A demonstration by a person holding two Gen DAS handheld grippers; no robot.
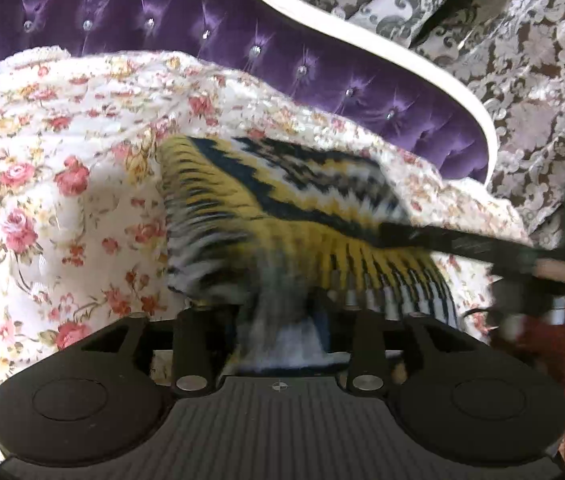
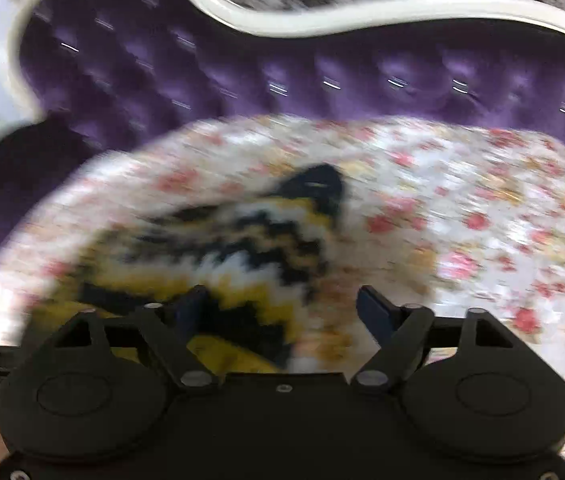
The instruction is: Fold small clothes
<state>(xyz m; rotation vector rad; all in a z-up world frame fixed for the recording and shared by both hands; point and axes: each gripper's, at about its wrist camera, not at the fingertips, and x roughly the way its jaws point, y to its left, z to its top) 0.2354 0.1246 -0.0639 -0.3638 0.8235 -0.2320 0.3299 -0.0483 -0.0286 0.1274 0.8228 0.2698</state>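
Lying rumpled on the floral bedspread (image 1: 42, 184), the knit garment (image 1: 282, 200) — yellow, black and white zigzags — sits between the partly parted left tongs (image 1: 278, 320); right tongs (image 2: 282, 308) gape wide over its near edge.

No legible text, labels, brands or numbers anywhere in view.

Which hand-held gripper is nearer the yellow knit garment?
Left. The left hand-held gripper has the yellow knit garment between its fingers; the right hand-held gripper stands open at its edge.
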